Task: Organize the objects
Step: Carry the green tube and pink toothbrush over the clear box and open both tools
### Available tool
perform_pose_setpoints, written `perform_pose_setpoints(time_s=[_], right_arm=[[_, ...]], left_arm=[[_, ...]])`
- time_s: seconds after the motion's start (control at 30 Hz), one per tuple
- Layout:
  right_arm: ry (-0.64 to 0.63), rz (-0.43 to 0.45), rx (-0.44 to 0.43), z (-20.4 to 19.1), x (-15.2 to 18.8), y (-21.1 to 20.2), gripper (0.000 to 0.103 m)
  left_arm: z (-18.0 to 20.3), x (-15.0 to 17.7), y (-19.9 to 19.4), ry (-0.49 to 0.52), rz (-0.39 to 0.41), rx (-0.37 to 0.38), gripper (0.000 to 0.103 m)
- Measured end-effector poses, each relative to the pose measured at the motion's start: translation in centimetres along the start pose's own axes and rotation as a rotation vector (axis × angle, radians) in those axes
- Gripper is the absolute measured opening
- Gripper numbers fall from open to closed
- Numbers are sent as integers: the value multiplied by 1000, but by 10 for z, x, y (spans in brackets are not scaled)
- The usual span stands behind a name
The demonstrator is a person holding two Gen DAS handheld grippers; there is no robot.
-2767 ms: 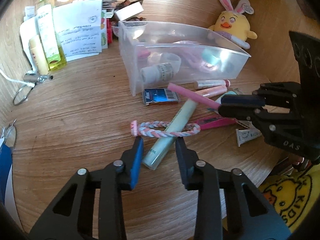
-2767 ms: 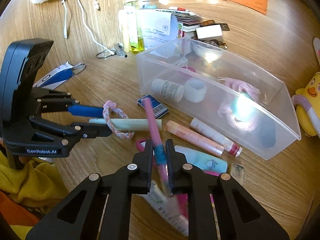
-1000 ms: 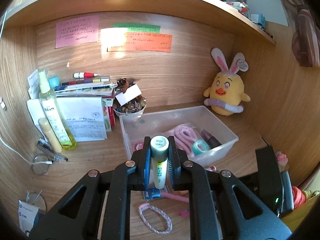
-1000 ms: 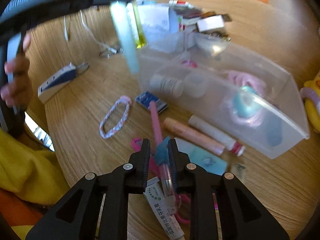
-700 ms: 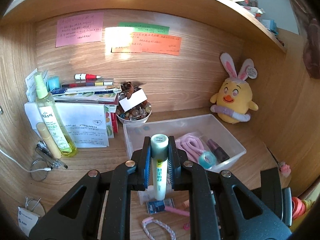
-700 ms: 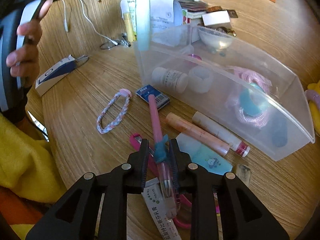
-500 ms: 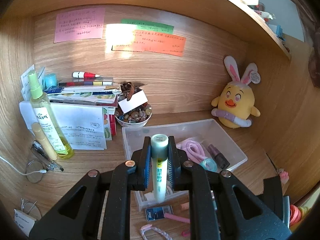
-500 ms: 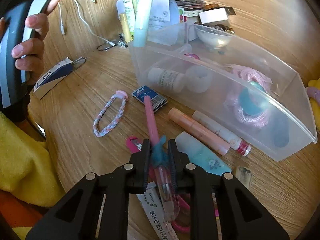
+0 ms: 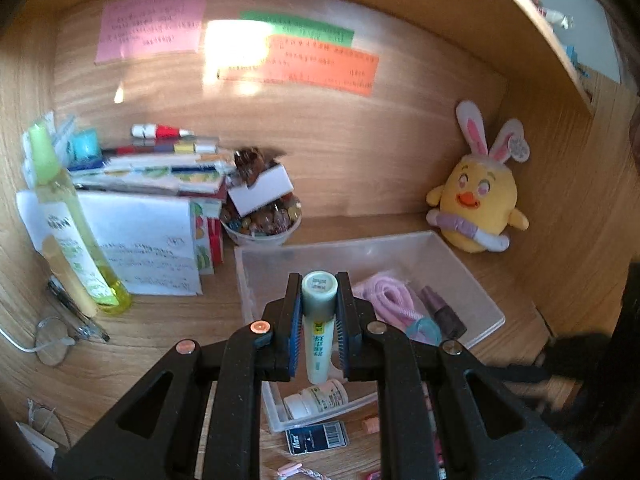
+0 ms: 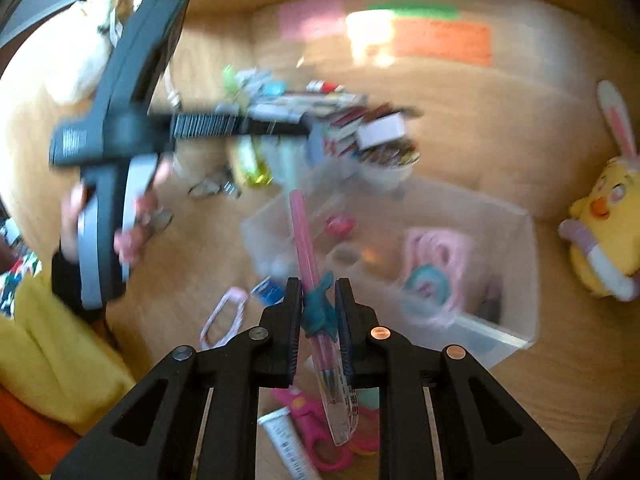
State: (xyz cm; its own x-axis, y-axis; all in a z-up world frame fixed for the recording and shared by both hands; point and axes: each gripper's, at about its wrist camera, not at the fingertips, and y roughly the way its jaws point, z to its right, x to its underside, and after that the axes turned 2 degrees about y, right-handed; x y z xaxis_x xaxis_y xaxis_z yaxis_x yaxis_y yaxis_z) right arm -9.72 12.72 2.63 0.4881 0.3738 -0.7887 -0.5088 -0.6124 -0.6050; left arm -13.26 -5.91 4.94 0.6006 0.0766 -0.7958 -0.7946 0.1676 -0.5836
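1. While the desk [image 9: 168,344] is being tidied, a pale green tube [image 9: 318,320] is held upright in the left gripper [image 9: 318,316], whose jaws are clamped on its sides just below the cap.
2. A pink pen [image 10: 310,276] with a teal clip is clamped between the jaws of the right gripper [image 10: 318,316]; it is carried clear of the desk, its far end pointing toward twelve o'clock over the clear bin [image 10: 516,280].
3. The bin [image 9: 480,304] is seen directly beyond and below the tube in the left view; pink cord [image 9: 388,300], a dark bottle [image 9: 442,314] and a white bottle [image 9: 318,398] are already lying in it.
4. The step in hand is judged to be the dropping of both items into the bin.
5. The tube is best lowered toward the open floor at eleven o'clock inside the bin, where nothing is stacked, before the jaws are opened.
6. The pen should be tilted flat and laid lengthwise, so that it is not left leaning over the rim.
7. The two grippers should be kept apart over the bin; a collision is judged likely if both are brought down together.
8. A blue card [image 9: 316,438], pink scissors [image 10: 316,436] and a braided band [image 10: 224,314] are left on the desk near the bin.
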Motion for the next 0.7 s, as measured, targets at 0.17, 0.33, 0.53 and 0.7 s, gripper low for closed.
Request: perform_pose_setpoints(time_s=[0.17,0.33,0.53,0.7], right_arm=[[38,22,71,20,-20,5,15],[50,-22,106,31,-30,30,15],[47,-99,108,35,-31,67,15],[38,-133,105,34,-32,82,15]], left_arm=[[4,6,14,14,-44,5,14],[1,10,17,10,-64,10,15],[-4,12,12,5,-71,1,33],[-5,12,2,21,-40,-17,48]])
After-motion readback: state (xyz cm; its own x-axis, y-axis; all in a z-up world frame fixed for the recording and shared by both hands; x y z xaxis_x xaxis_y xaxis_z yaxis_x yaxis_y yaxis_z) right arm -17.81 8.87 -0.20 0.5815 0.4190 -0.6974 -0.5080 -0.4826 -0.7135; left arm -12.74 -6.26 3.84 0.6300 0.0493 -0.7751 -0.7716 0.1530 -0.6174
